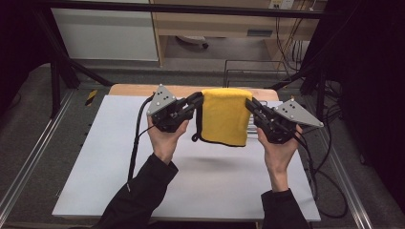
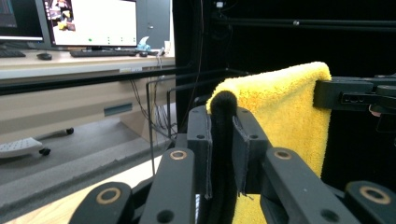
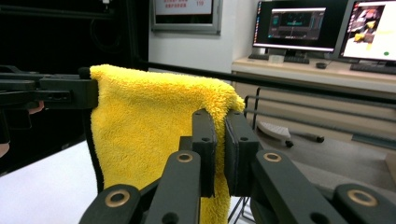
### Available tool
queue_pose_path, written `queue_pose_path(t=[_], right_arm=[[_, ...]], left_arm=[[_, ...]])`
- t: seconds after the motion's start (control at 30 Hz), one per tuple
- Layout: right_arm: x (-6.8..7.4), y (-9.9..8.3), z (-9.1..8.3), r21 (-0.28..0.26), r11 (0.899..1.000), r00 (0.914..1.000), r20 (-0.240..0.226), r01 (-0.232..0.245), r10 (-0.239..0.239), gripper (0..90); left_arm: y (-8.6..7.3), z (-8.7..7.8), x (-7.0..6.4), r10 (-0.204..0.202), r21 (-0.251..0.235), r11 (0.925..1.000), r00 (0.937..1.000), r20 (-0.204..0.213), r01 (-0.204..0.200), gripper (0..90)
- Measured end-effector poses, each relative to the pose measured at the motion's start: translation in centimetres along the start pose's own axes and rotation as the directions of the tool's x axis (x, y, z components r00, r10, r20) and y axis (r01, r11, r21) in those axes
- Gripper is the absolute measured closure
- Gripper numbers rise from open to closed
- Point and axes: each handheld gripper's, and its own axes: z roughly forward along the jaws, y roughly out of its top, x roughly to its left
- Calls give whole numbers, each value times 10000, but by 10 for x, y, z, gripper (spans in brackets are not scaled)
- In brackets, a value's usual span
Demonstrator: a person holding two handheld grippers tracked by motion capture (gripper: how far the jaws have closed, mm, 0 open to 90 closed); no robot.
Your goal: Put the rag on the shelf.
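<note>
High view: the yellow towel (image 1: 224, 116) hangs above the bench (image 1: 114, 157), stretched between the left hand-held gripper (image 1: 198, 99) and right hand-held gripper (image 1: 249, 104), each clenched on a top corner. Uneven pulling could likely slip a thin corner free, dropping one side.

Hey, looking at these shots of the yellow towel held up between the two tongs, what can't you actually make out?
- Far side of the fluffy yellow towel: high view, hidden by its own front fold.
- Towel's bottom edge: both gripper views, cut off by the frame and the left tongs and right tongs.
- Thin metal wire rack behind the towel: high view, partly covered.
- Monitor screens: too small to read.
</note>
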Motion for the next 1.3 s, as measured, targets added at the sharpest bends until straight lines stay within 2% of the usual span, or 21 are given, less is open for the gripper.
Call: queue_pose_path(t=[0.93, 1.3], right_arm=[[-26, 60, -4, -954, 9946, 9969, 701, 413, -347, 843], [-36, 79, -2, -1304, 9902, 9946, 967, 492, -367, 844]], left_arm=[[61, 31, -8, 148, -967, 9952, 9999, 8, -146, 786], [82, 43, -12, 368, -1195, 9921, 9992, -131, -381, 786]])
